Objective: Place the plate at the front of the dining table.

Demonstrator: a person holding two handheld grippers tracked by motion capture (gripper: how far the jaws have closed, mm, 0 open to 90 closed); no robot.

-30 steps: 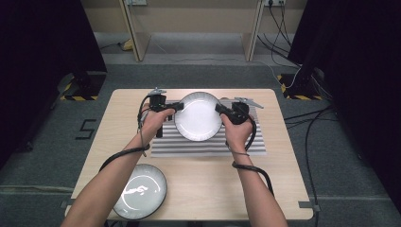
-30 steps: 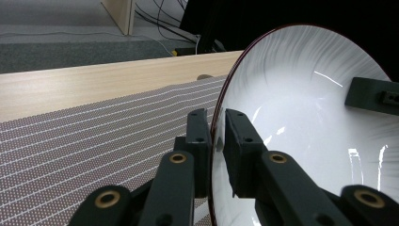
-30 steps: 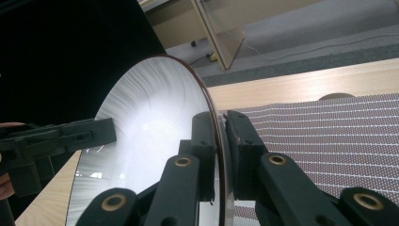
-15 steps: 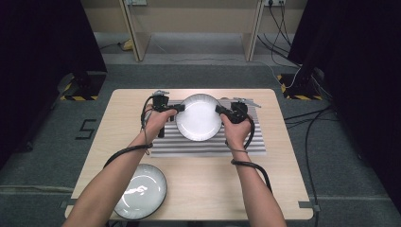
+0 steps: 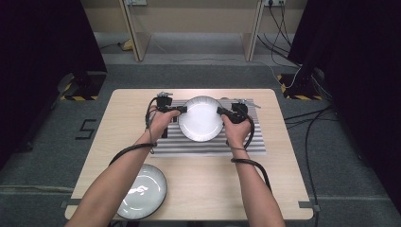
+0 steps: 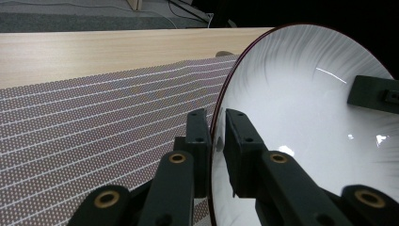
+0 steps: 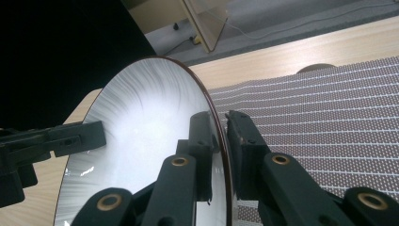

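Note:
A white plate with a thin dark rim hangs over the striped mat, gripped from both sides. My left gripper is shut on its left rim. In the left gripper view the jaws pinch the plate edge, and the other gripper's jaw shows across it. My right gripper holds the right rim. Its jaws have just been easing open a little, with the plate rim still touching both pads. The left gripper shows beyond.
A second white plate lies at the table's front left corner, beside the left forearm. The wooden table has bare room at the right and front. Cables trail from both grippers. Dark curtains and floor cables surround the table.
Both hands have lowered the plate a little toward the mat, still holding it by opposite rims.

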